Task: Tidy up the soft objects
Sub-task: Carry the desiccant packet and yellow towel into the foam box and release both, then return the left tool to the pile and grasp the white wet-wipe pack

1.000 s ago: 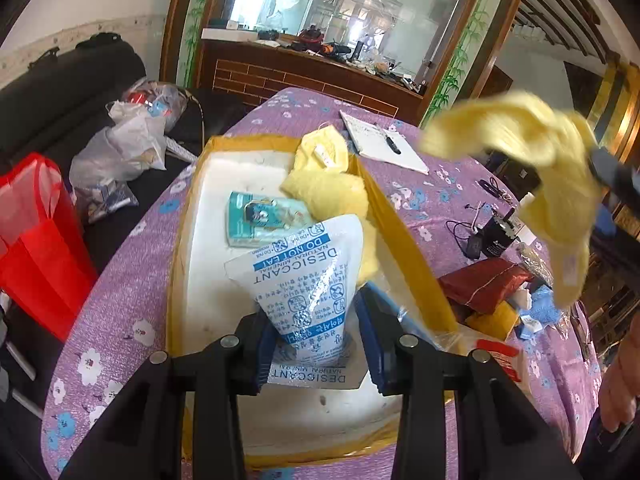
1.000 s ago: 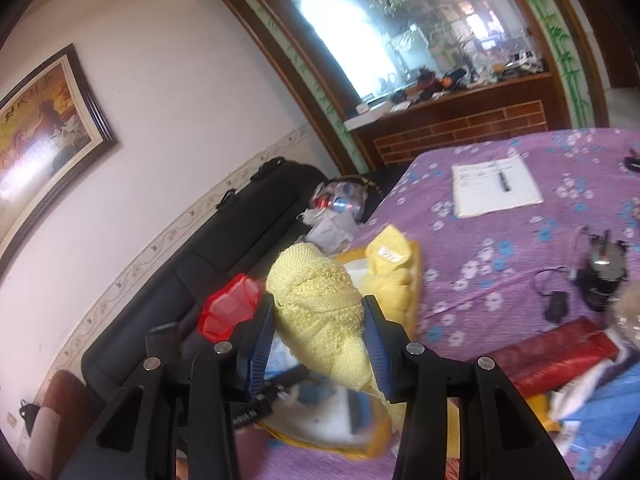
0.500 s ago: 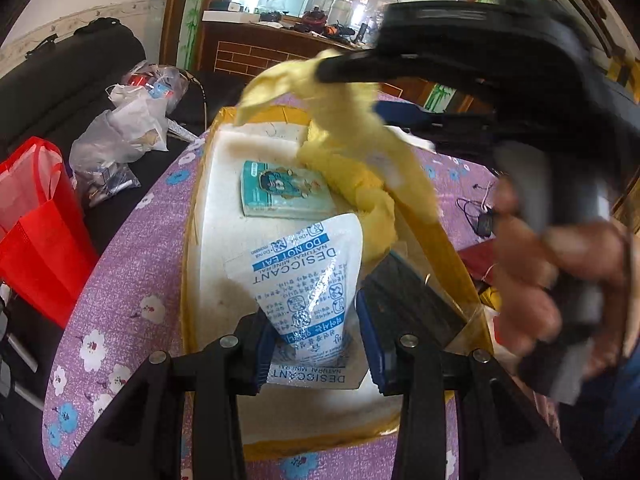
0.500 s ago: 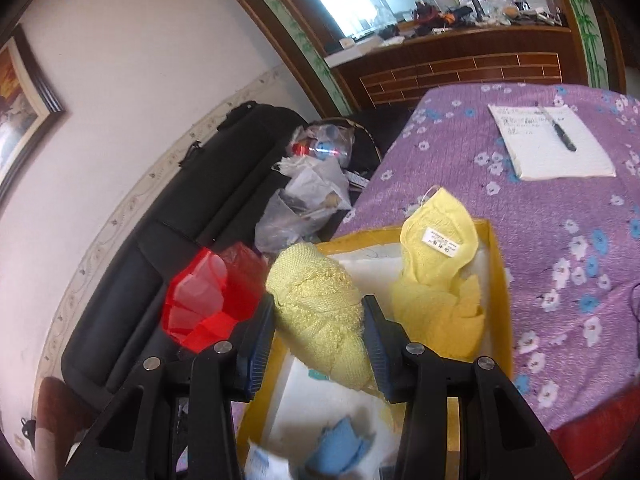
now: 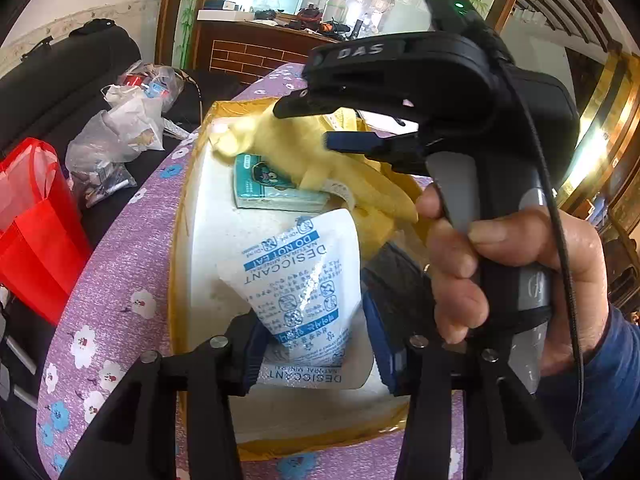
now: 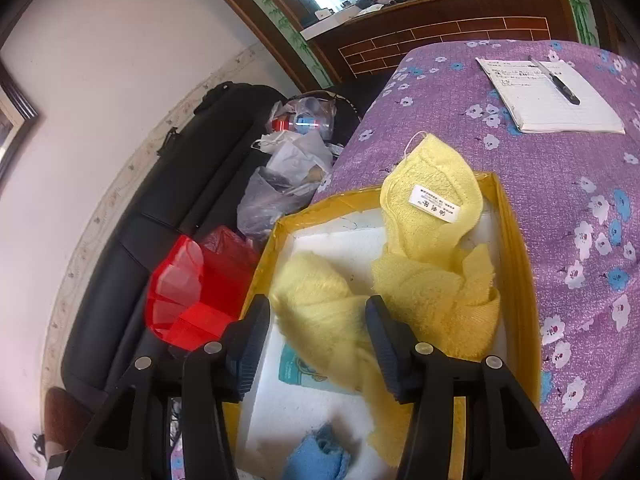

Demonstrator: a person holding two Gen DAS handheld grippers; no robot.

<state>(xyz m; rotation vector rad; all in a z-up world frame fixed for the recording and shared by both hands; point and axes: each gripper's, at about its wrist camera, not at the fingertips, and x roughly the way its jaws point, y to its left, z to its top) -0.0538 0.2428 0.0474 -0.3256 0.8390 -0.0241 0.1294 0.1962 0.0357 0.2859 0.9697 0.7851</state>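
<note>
Left gripper (image 5: 316,344) over the near end of the yellow-rimmed tray (image 5: 176,240); its jaws are opening around the white desiccant pouch (image 5: 298,280), which stands between the pads, long axis running away from the gripper, its narrower printed end pointing toward the tray's far side. Whether the pads still press it cannot be told. Right gripper (image 6: 318,340), held in the person's hand (image 5: 504,276), over the middle of the tray; its jaws are opening, and the pale yellow knitted cloth (image 6: 324,312) hangs blurred between the fingers (image 6: 380,340), free of the left pad, long axis slanting from far left down to near right. A second yellow towel (image 6: 432,248) with a white label lies against the tray's far right wall. A teal packet (image 5: 272,188) lies under the cloth; a blue cloth (image 6: 316,460) lies at the near edge.

One second earlier the right gripper held the knitted cloth clamped well above and to the right of the tray; it has since come down over the tray. The left gripper has barely moved.
</note>
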